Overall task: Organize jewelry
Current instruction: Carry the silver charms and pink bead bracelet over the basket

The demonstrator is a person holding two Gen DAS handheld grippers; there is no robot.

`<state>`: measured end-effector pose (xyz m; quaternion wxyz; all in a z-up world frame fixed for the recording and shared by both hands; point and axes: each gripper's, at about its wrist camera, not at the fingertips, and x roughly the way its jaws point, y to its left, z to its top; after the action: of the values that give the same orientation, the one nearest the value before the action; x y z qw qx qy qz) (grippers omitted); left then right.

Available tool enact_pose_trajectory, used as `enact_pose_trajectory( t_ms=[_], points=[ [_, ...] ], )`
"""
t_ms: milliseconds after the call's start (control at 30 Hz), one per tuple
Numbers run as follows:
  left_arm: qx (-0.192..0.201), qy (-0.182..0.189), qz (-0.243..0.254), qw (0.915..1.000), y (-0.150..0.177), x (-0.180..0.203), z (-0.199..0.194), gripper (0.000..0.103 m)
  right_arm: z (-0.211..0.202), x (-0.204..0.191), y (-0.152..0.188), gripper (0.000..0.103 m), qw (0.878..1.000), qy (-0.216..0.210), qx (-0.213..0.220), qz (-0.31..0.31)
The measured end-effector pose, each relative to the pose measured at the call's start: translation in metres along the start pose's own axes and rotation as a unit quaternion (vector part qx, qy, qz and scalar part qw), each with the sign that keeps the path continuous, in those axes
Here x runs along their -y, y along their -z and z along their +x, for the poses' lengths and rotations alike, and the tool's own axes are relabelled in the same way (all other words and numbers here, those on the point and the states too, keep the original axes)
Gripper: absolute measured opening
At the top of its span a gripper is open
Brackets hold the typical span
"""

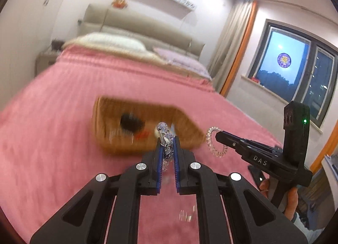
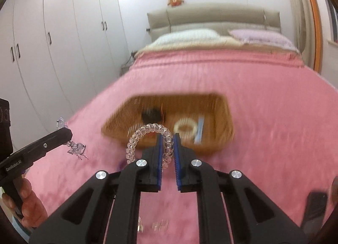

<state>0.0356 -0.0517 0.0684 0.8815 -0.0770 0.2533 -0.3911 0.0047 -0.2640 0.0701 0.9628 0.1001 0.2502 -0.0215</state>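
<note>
My left gripper (image 1: 168,141) is shut on a silver butterfly bracelet with clear beads (image 1: 165,138), held above the pink bedspread just short of a woven basket (image 1: 186,125). My right gripper (image 2: 168,137) is shut on a clear crystal bead bracelet (image 2: 145,129), held in front of the same basket (image 2: 224,117). Each gripper shows in the other's view: the right one (image 1: 219,136) with its bead ring (image 1: 212,144), the left one (image 2: 67,133) with the butterfly bracelet (image 2: 76,148). The basket holds a dark item (image 2: 151,114), a white bangle (image 2: 186,128) and a pale blue strip (image 2: 199,129).
The pink bedspread (image 2: 264,117) covers the bed, with pillows (image 2: 190,35) and a headboard at the far end. Small clear pieces (image 2: 159,226) lie on the spread below my right gripper. A dark phone-like object (image 2: 313,208) lies at the right. Wardrobes (image 2: 63,43) stand left.
</note>
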Motion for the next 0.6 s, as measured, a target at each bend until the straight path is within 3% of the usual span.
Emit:
enact_pose_trajectory(
  t_ms=[167,267,500,600],
  points=[
    [-0.004,0.034,0.011,0.9994,-0.045,-0.001,0.033,0.007,0.018,0.0,-0.049,0.008,0.999,0.036,0.026,-0.031],
    [-0.009,0.027,0.011,0.9995,-0.062,-0.005,0.059,0.007,0.04,0.002,-0.068,0.008,0.998,0.045,0.019,-0.046],
    [-0.043,-0.036,0.017,0.9983,-0.06,-0.021,0.128,0.007,0.117,0.013,-0.072,0.008,0.996,0.055,-0.049,-0.048],
    [-0.07,-0.025,-0.013,0.9971,-0.049,-0.041,0.15,0.008,0.146,0.017,-0.065,0.008,0.995,0.053,-0.079,-0.036]
  ],
)
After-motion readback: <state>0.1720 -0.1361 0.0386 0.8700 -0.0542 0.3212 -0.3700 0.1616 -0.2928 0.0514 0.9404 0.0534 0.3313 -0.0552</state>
